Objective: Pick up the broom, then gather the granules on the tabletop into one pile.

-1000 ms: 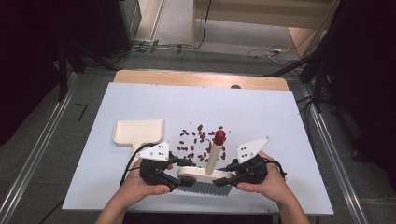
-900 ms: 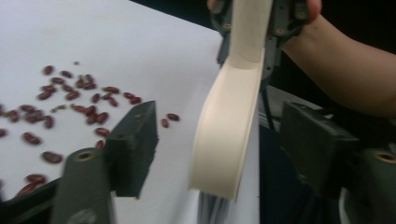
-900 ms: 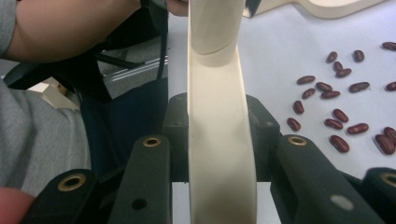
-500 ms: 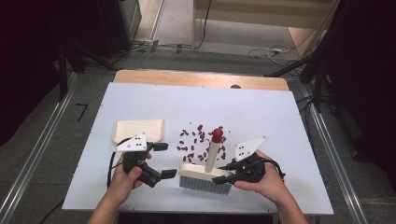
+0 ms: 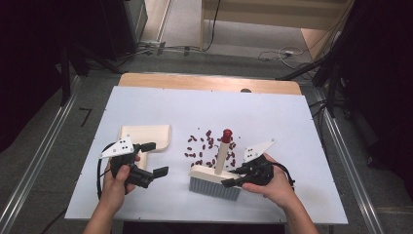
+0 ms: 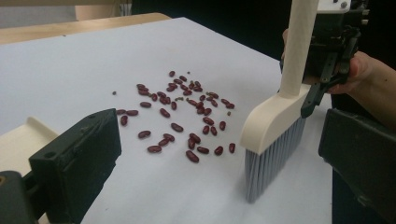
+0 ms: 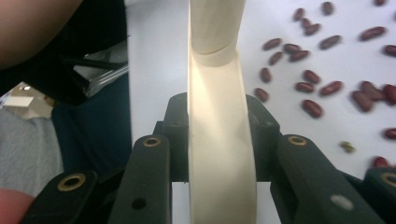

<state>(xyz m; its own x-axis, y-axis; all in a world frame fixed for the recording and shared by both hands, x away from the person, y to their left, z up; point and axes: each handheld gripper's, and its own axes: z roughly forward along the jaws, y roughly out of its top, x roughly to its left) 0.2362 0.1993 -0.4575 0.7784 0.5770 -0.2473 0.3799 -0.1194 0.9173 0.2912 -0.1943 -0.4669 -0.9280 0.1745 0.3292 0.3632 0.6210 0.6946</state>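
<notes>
We grip the brush [image 5: 216, 175] in our right gripper [image 5: 234, 176]; our spread, empty left gripper [image 5: 155, 158] seemingly nears the dustpan [image 5: 146, 136], left of the beans [image 5: 209, 148].

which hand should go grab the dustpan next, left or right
Left. The left gripper is open and empty, right beside the dustpan. The right gripper is shut on the brush, on the far side of the beans from it.
</notes>
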